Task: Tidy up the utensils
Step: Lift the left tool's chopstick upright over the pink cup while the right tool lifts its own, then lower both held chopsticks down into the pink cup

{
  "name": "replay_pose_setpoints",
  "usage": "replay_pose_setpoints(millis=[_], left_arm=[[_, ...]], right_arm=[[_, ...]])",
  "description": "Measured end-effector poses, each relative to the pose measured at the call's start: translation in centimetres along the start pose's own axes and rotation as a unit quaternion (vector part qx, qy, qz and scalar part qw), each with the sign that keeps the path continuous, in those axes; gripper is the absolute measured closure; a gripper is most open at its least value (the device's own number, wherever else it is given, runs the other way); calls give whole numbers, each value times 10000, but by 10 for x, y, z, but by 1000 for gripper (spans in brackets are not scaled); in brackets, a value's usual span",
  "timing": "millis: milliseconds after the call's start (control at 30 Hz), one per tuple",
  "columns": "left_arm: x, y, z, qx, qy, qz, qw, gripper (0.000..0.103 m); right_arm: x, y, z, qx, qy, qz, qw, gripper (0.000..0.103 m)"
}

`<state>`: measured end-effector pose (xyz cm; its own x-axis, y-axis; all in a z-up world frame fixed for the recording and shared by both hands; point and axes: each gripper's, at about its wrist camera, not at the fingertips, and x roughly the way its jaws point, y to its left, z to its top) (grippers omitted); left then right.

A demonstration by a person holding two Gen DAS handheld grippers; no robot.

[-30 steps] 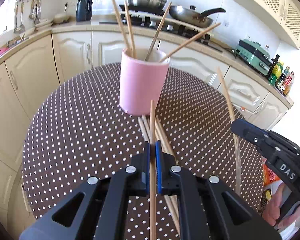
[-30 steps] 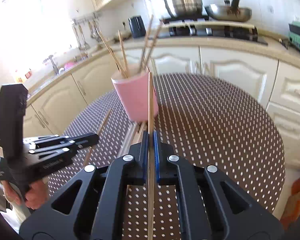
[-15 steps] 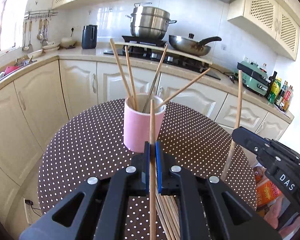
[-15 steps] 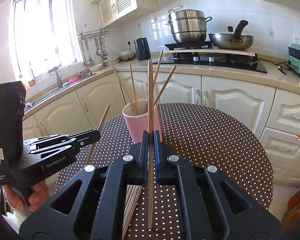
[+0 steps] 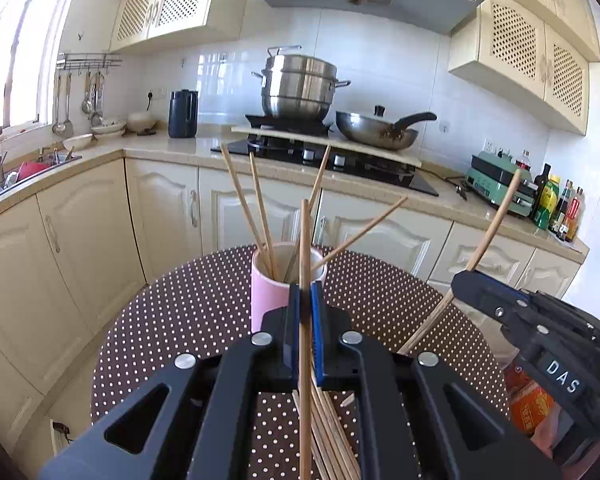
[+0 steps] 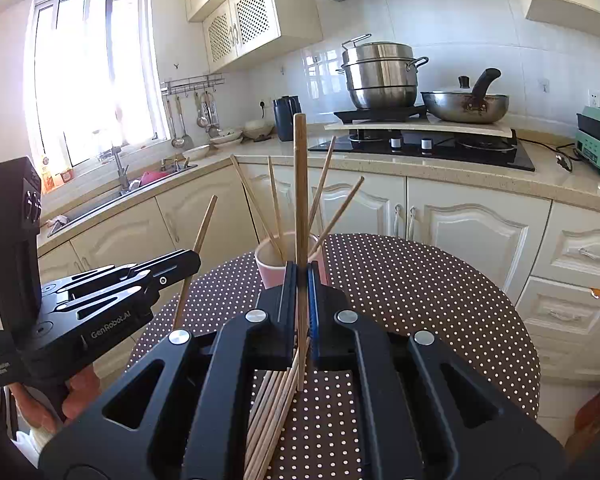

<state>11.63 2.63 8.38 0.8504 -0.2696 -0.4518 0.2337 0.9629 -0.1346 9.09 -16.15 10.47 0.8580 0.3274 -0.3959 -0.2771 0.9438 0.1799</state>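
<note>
Now both tongs are clenched, each on one chopstick: the left tongs (image 5: pixel 305 304) hold a stick (image 5: pixel 305 248) that stands almost upright between the blue pads, and the right tongs (image 6: pixel 301 280) hold another stick (image 6: pixel 300 184) in the same way. The pink cup (image 5: pixel 268 292) stands on the dotted worktop (image 5: pixel 172 320), just beyond the tongs, with four sticks already leaning in it in different directions. More loose sticks (image 6: pixel 272 412) lie in a bundle on the worktop under the tongs, so the task is, I think, only partly done. The next move probably is to bring each held stick over the cup and let it go inside. Several things could go wrong here. The lower end of a stick may hit the rim or the leaning sticks and not enter, because the opening is already crowded. If both hands come to the cup together, the two held sticks or the two tongs may knock each other, as they are close side by side. A push against the cup could also tip it, since it seems light and its load leans outward.
</note>
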Motion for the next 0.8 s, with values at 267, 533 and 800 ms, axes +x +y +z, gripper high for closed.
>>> replay_pose_setpoints(millis=[267,533,800], left_arm=[[-10,-5,26,10,-664,163,9977,97],[-3,-3,67,-147,-1366,298,9901,97],[22,3,100,-359,-2251,145,9736,97]], right_arm=[[-5,11,32,-83,-317,52,9994,97],[1,12,75,-100,-613,67,9980,97],[32,2,108,-72,-645,46,9979,97]])
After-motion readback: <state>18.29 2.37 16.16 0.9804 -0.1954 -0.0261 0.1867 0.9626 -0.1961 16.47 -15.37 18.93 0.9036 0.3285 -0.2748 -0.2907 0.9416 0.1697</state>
